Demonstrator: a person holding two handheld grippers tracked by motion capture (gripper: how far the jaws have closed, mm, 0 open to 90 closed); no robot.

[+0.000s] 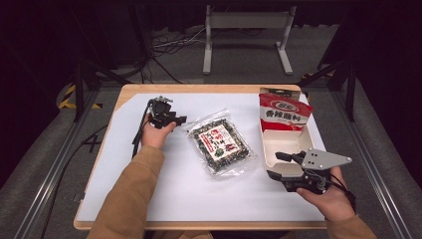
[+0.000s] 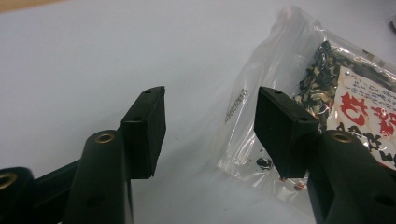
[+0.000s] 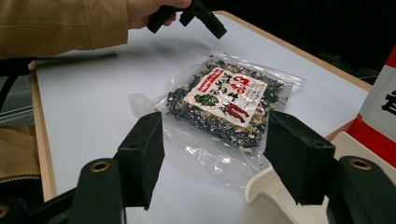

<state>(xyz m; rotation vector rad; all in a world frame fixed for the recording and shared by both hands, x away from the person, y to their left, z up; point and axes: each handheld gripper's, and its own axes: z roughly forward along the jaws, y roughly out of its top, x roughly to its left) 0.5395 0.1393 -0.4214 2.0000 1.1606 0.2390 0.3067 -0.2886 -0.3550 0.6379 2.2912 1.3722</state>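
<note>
- Left hand-held gripper (image 1: pixel 180 119) sits at the top-left corner of the bag (image 1: pixel 220 142), jaws partly open with nothing gripped
- Bag lies flat mid-worktop (image 1: pixel 164 199), left of the white tray (image 1: pixel 288 147)
- Right hand-held gripper (image 1: pixel 274 166) hovers at the tray's near edge, jaws wide, empty

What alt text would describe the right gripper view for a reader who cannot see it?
A clear bag of dried food lies on the white table beyond the open right gripper. The left gripper hovers above it, and a white tray sits near.
</note>
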